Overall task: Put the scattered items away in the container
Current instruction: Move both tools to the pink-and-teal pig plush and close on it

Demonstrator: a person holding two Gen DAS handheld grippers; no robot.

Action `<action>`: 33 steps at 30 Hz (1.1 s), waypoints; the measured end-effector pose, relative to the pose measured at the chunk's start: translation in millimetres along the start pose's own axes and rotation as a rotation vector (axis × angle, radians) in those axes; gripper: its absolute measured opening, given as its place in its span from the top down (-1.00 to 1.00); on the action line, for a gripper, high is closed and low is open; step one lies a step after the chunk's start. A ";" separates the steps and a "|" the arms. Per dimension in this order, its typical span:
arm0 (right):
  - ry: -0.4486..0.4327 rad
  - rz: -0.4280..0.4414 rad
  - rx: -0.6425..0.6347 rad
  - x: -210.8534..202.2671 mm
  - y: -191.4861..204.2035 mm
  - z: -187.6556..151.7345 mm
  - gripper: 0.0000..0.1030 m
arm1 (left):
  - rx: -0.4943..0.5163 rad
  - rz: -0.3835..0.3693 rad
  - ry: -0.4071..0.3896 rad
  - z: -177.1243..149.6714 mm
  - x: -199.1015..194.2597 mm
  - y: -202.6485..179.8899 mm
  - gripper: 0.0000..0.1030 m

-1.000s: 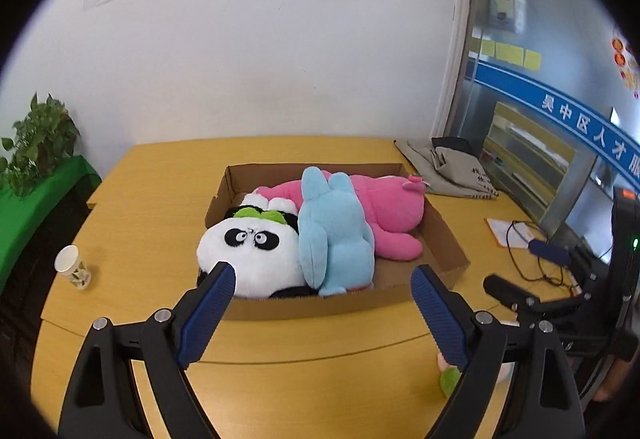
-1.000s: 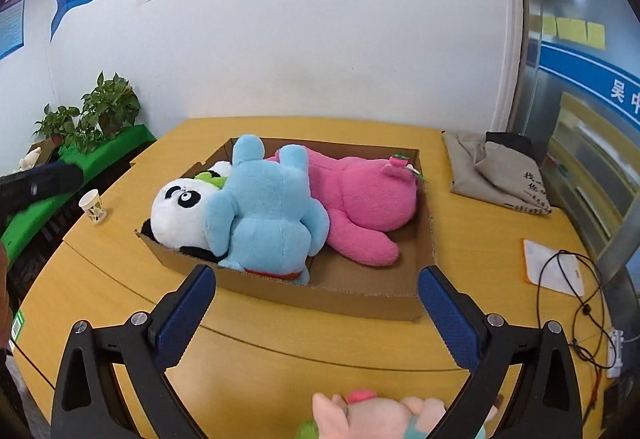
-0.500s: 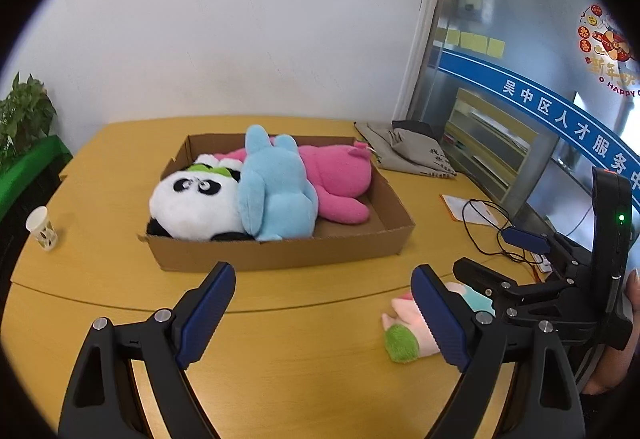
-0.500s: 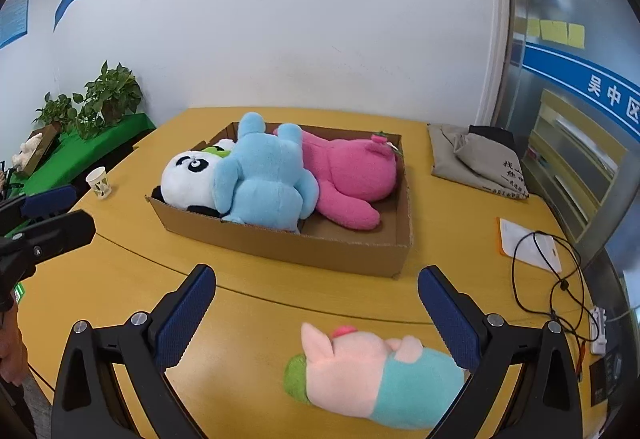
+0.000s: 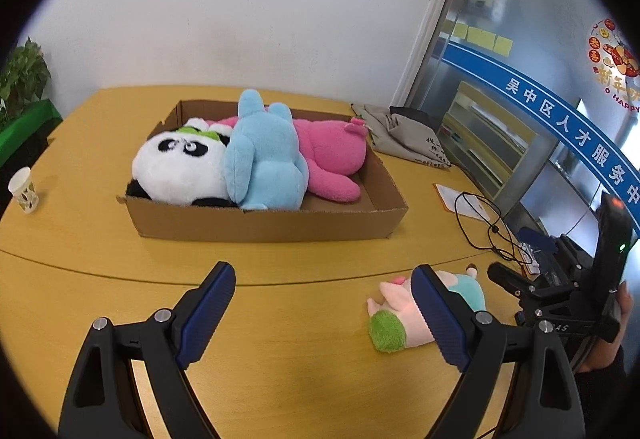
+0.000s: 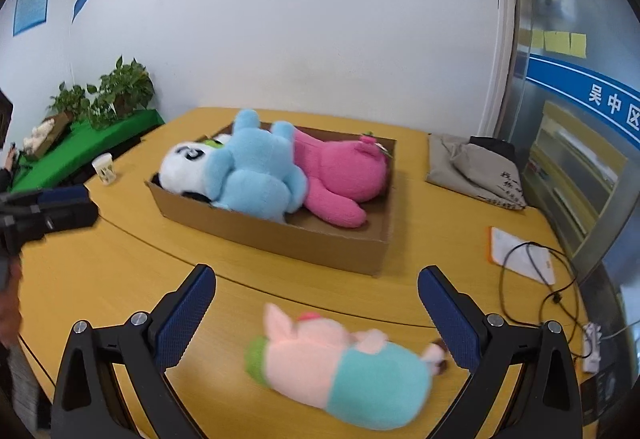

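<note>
A shallow cardboard box [image 5: 264,227] [image 6: 320,247] sits mid-table and holds a panda plush [image 5: 176,167], a blue plush [image 5: 264,163] [image 6: 256,175] and a pink plush [image 5: 336,151] [image 6: 340,175]. A small pink plush in teal clothes with a green end [image 6: 340,363] [image 5: 396,315] lies loose on the table in front of the box. My right gripper [image 6: 316,315] is open, just above and behind this plush, which lies between its jaws. My left gripper [image 5: 324,311] is open and empty, to the left of the plush.
A paper cup [image 5: 24,191] [image 6: 105,169] stands at the table's left edge. A folded grey bag [image 5: 404,135] [image 6: 476,171] lies at the back right. A paper sheet with black cables [image 6: 528,251] lies right. Potted plants [image 6: 108,95] stand left of the table.
Both grippers have pulled back from the box toward the near table edge. The small pink plush has come into view and now lies between the right gripper's open jaws.
</note>
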State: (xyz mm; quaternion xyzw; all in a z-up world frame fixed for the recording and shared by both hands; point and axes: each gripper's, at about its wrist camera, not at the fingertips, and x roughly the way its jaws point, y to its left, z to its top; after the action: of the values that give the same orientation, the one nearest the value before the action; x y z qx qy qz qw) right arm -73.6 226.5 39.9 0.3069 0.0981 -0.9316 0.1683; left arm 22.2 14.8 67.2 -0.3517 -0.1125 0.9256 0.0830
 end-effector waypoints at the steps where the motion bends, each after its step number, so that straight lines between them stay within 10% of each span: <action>1: 0.023 -0.012 -0.012 2.9 -9.4 -8.3 -0.99 | -0.007 -0.002 0.006 -1.3 3.7 1.2 -0.76; 16: 0.290 0.221 -0.491 78.4 -38.1 -80.2 -0.99 | -0.041 -0.049 0.184 -31.9 60.0 -4.5 -0.76; 22: 0.377 0.347 -0.538 98.0 -38.9 -86.5 -1.00 | -0.047 -0.074 0.253 -46.5 81.0 -10.3 -0.76; 33: 0.316 0.268 -0.375 85.6 -31.0 -109.0 -0.90 | -0.175 -0.213 0.419 -73.4 154.1 -22.5 -0.76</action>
State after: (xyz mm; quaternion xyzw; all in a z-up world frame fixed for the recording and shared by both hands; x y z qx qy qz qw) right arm -91.1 264.7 -95.8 0.4220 0.2522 -0.8073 0.3267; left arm -40.8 83.3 -77.7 -0.5277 -0.2092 0.8053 0.1709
